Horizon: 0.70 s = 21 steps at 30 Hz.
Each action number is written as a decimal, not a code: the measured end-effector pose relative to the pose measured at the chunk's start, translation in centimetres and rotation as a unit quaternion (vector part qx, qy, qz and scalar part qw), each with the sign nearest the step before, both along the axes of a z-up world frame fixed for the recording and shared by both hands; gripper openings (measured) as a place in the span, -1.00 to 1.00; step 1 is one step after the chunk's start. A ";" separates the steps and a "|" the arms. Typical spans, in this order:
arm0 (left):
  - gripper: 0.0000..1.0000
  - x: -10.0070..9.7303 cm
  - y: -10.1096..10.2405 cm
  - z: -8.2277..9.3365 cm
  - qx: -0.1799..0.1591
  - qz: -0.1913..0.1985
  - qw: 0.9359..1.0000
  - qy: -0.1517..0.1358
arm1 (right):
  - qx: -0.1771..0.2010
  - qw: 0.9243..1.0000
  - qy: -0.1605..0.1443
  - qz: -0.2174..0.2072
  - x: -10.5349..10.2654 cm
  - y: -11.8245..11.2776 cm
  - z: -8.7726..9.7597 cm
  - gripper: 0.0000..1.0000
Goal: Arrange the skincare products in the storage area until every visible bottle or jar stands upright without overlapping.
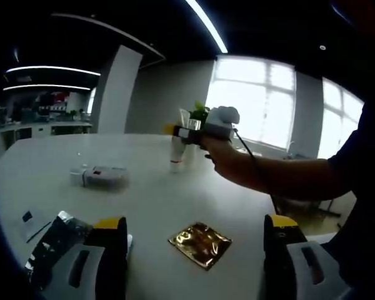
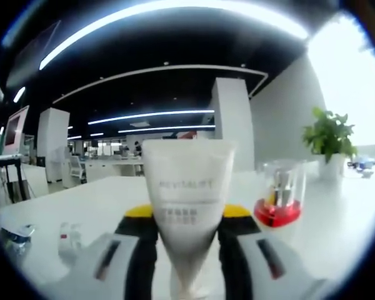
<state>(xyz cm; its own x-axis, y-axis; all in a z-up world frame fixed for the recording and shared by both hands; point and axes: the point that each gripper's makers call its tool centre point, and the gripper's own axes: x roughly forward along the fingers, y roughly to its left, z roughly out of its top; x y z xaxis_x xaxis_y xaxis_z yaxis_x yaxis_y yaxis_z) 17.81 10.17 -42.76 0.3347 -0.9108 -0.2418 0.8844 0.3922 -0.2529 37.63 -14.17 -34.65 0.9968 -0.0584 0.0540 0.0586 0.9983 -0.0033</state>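
Your right gripper (image 2: 187, 250) has its fingers closed on a white tube (image 2: 189, 206), which stands cap-down with its wide crimped end up, directly between the yellow-tipped fingers. In the left gripper view the same tube (image 1: 177, 153) stands on the white bench (image 1: 150, 194), far side, with your hand on the right gripper (image 1: 190, 133). Just beside it sits a clear bottle with a red base (image 2: 280, 197). A flat white product (image 1: 103, 176) lies on its side, well apart, nearer the left edge. Your left gripper (image 1: 194, 250) hangs open, gripping nothing, above a gold foil sachet (image 1: 200, 242).

The risk: the tube balances on a narrow cap, so a quick release could tip it into the clear bottle.

Grey lettering crosses the tube; it is too blurred to read with confidence.
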 end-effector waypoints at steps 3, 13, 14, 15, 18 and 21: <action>0.84 0.1 0.0 0.1 -0.002 0.001 1.000 0.002 | -0.004 1.000 0.002 -0.002 0.0 0.1 0.0 -0.13; 0.82 0.1 0.0 0.0 0.000 0.001 1.000 0.003 | -0.008 1.000 0.012 0.002 0.0 0.9 -0.5 -0.04; 0.81 0.1 0.1 0.0 -0.001 0.001 1.000 0.003 | -0.007 1.000 0.015 0.003 0.0 0.9 -0.7 -0.05; 0.80 0.1 0.1 0.0 -0.001 0.000 1.000 0.003 | -0.007 1.000 0.018 0.002 -0.1 0.9 -0.9 -0.05; 0.79 0.0 0.0 0.1 -0.001 -0.001 1.000 0.002 | -0.004 1.000 0.025 0.000 -0.4 0.6 -1.6 -0.04; 0.79 -0.1 0.0 0.0 -0.001 -0.003 1.000 0.003 | 0.000 1.000 0.031 0.000 -0.7 0.6 -2.1 -0.03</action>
<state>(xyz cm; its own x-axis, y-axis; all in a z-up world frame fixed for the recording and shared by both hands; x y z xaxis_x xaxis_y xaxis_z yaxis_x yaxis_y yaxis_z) 17.71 10.14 -42.78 0.3283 -0.9130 -0.2422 0.8851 0.3869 -0.2588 36.97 -13.62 -36.74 0.9983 -0.0582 -0.0086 0.0582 0.9983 -0.0076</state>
